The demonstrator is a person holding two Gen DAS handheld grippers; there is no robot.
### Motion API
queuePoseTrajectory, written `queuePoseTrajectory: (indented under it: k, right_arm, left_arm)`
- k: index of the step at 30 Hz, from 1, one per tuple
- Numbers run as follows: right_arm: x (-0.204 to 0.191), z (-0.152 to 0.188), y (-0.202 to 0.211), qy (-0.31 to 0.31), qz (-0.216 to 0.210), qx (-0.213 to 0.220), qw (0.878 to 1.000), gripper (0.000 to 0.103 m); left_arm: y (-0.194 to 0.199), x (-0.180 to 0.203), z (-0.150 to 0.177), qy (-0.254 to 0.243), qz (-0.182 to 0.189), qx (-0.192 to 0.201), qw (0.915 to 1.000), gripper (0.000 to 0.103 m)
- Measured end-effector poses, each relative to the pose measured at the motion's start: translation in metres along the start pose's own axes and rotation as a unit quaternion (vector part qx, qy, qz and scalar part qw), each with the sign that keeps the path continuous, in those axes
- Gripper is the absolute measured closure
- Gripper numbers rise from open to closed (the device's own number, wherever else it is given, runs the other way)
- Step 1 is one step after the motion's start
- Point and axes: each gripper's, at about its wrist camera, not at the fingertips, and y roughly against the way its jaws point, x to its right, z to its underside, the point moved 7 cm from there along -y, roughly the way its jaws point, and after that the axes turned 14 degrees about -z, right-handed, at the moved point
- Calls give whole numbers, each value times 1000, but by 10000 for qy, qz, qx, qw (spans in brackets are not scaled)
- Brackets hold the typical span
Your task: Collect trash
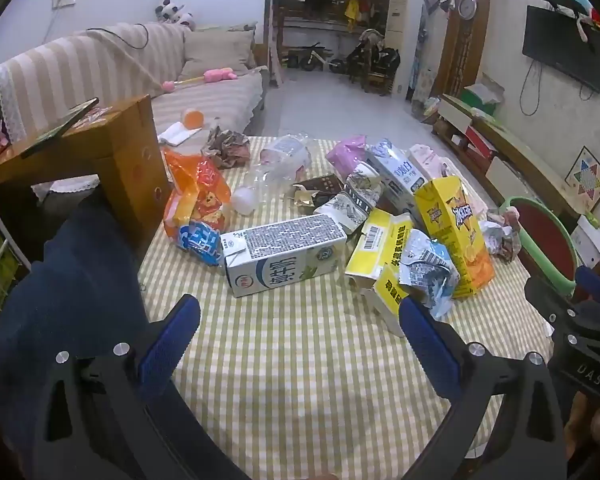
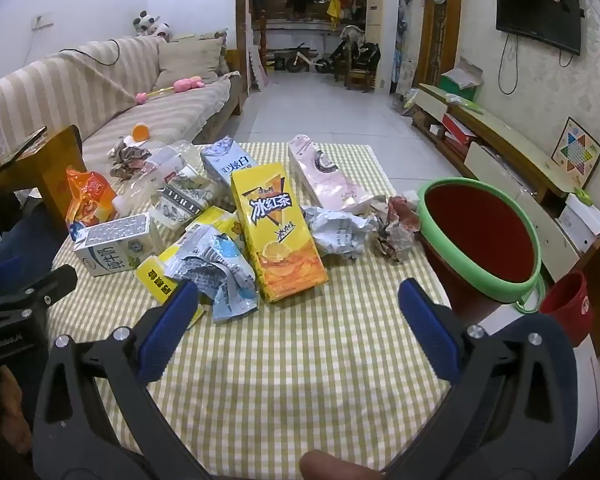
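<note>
A matt yellow-checked woven cloth [image 2: 300, 360] covers the bench. The yellow iced-tea carton [image 2: 278, 232] is glossy printed card; the green-rimmed red bucket [image 2: 476, 276] is smooth plastic.

The yellow drink carton [image 2: 278, 236] reads "冰红茶". The white milk carton [image 1: 286, 256] seems to read "纯牛奶", upside down. The black gripper body [image 1: 588, 360] bears "DAS"; the paper cup [image 2: 184, 200] shows "TER L".

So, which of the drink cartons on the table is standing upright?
The yellow iced tea carton, the tall one with the lemon picture. The white milk carton lies on its side, and the other cartons around them are flattened or tipped over.
</note>
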Motion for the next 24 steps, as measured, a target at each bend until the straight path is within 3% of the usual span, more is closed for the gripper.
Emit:
queuePoseTrajectory:
  k: [4, 24]
  right_arm:
    - [0, 0, -1, 48, 35, -3, 10000, 4]
    - [-1, 0, -3, -28, 15, -23, 10000, 4]
  left_arm:
    - [0, 2, 2, -159, -147, 67, 9997, 8]
    - [-1, 2, 1, -84, -68, 2, 9999, 8]
